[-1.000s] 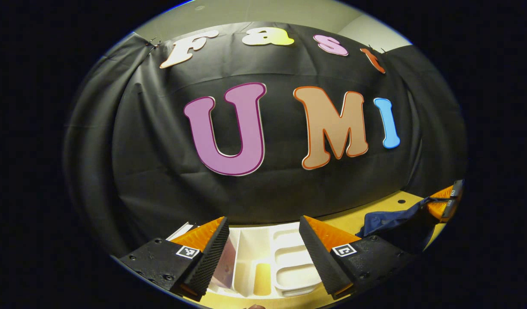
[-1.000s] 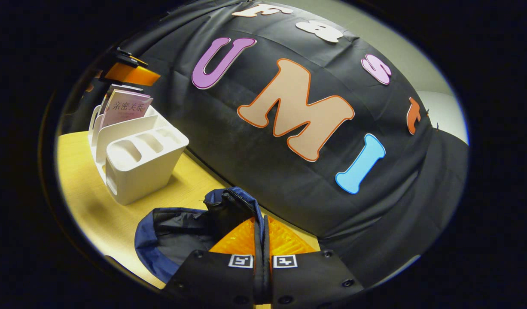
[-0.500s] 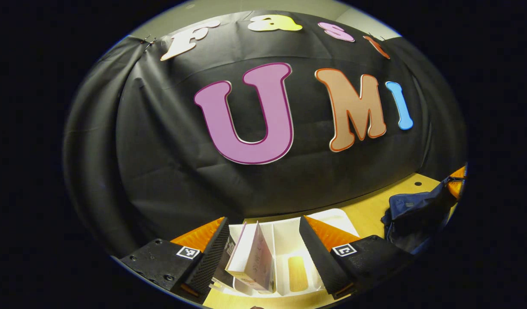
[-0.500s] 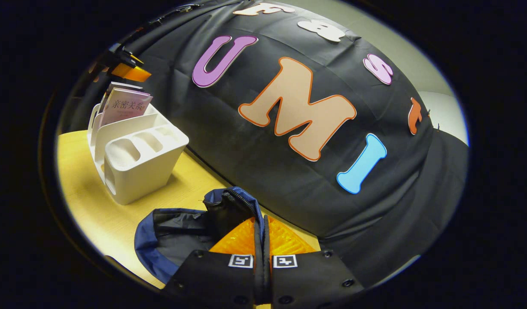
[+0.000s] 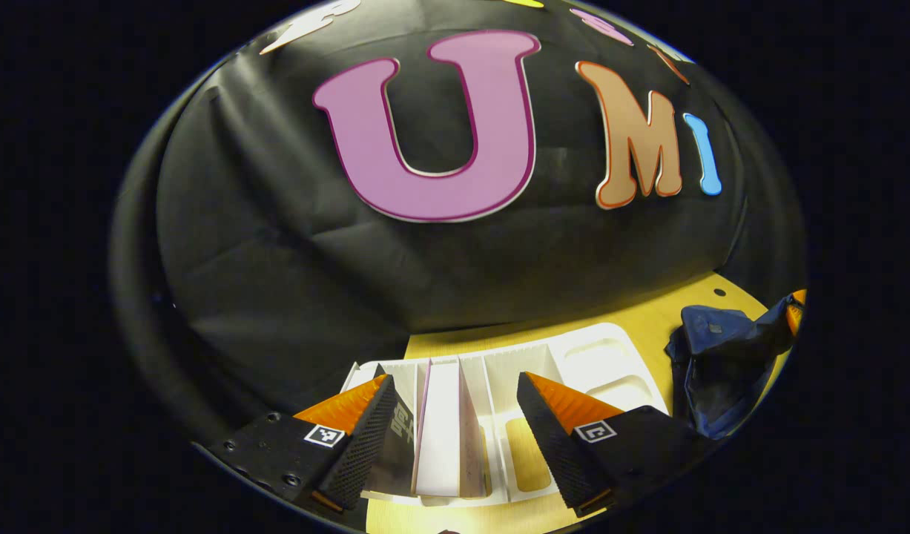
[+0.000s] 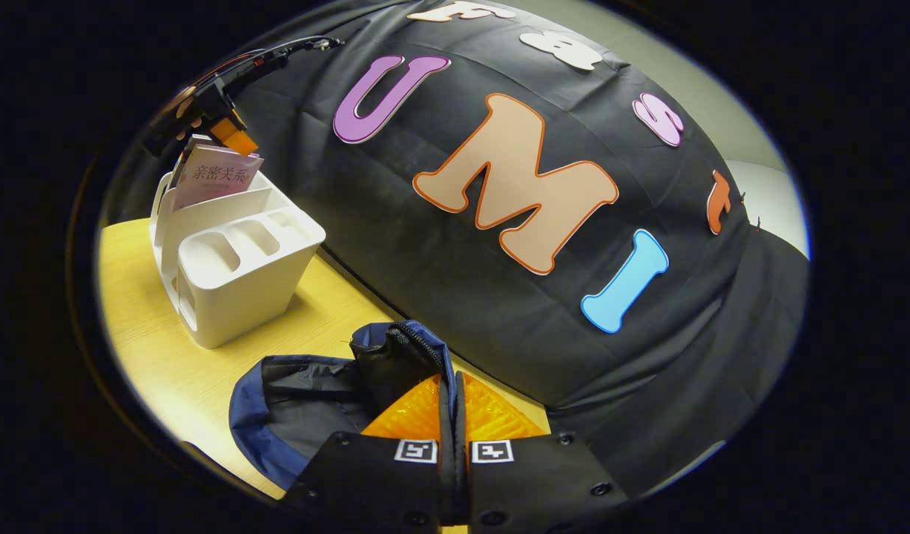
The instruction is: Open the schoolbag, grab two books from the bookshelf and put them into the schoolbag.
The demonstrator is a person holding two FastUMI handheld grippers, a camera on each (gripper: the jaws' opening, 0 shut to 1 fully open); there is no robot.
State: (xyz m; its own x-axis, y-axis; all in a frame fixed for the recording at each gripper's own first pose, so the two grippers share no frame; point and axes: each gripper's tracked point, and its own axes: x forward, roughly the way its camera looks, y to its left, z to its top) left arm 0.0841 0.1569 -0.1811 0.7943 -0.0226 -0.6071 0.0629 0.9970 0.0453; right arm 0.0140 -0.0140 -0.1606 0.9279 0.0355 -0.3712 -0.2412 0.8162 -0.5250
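My left tool [image 5: 455, 415] is wide above the books [image 5: 443, 437] in the bookshelf [image 5: 588, 356]; I should centre one book before closing. My right tool [image 6: 452, 400] pinches the schoolbag [image 6: 306, 393] rim, holding it open

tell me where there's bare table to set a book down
Bare table lies in front of the white bookshelf, and between it and the schoolbag. Crowded: the shelf's book end under the left claw.
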